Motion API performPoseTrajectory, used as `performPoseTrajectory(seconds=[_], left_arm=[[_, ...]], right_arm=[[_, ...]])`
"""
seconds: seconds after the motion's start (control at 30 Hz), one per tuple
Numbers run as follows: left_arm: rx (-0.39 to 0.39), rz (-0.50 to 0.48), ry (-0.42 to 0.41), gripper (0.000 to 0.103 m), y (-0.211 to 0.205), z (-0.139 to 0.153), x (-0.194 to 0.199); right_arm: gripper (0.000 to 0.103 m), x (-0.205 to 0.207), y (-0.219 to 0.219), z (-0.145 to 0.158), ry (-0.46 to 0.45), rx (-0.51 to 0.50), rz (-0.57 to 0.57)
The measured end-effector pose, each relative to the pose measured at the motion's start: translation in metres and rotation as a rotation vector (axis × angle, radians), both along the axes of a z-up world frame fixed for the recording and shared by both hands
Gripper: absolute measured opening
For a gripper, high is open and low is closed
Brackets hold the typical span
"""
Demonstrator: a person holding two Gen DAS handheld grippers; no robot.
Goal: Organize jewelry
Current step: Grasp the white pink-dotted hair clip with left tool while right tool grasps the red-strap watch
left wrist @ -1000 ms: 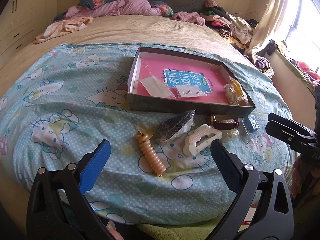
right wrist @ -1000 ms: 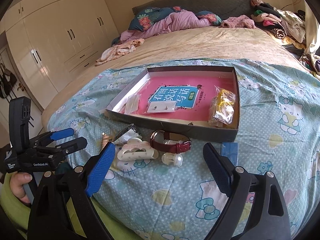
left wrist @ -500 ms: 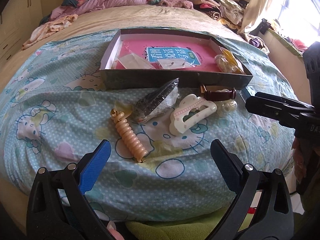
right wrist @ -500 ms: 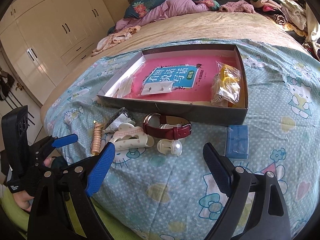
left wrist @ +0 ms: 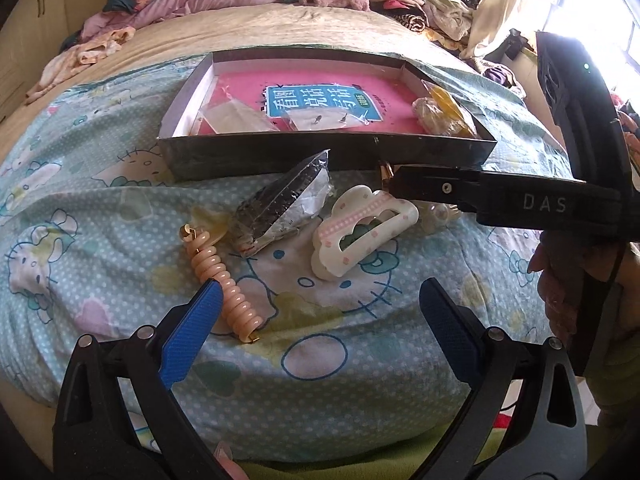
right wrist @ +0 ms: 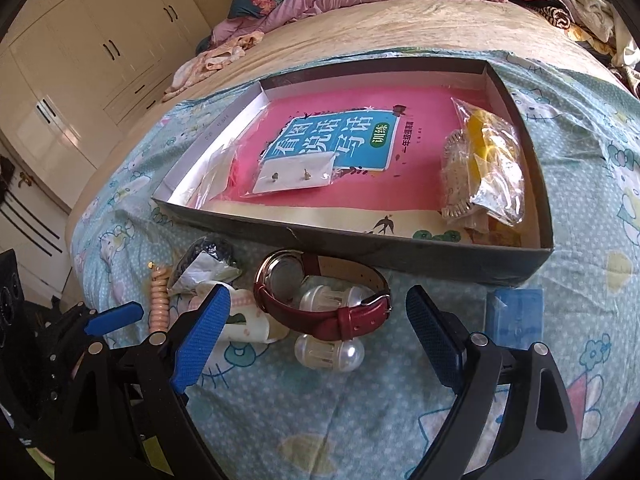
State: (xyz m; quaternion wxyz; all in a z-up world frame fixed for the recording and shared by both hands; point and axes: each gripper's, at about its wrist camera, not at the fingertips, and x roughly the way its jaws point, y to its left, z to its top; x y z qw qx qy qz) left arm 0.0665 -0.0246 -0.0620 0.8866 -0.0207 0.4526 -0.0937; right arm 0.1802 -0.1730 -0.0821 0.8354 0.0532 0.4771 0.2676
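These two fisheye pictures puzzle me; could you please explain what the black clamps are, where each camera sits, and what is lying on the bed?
A person holds a black two-finger gripper with blue pads in each hand; a camera on each looks along its fingers. One view is from the left gripper, the other from the right gripper. Both are open and hold nothing. On the cartoon-print blue bedspread lie a dark red leather watch, a white claw hair clip and a peach coiled hair tie, before a shallow dark cardboard box.
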Motion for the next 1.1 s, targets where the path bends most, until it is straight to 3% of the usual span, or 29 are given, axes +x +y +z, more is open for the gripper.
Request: performPoseTrajectory(seconds=[0.23,0.33,0.37,0.73,0.87,1.1], left_arm=[[-0.005,-0.006,0.011,0.092,-0.001,-0.004,0.013],[-0.02,-0.011,0.02,0.09,-0.002,-0.006,0.019],[-0.029,-0.014,0.027,0.086,-0.003,-0.007,0.021],[-0.024,-0.027,0.052,0.086,-0.02,-0.012,0.032],[-0.031,0.009,0.064,0.086,-0.023,-0.016,0.039],[-0.009,0.037,0.043,0.068,-0.028,-0.02,0.044]], right_arm=[[0.085,0.004,0.01,-0.007,-0.036,-0.041,0.022],[0.071,0.003,0.01,-0.007,-0.049,-0.033,0.034],[0.067,0.003,0.008,-0.006,-0.048,-0.018,0.035],[0.051,-0.01,-0.022,0.011,-0.055,0.086,0.023],[0.048,-0.015,-0.036,0.017,-0.054,0.11,0.008],[0.047,-0.022,-0.046,0.03,-0.086,0.151,0.007]])
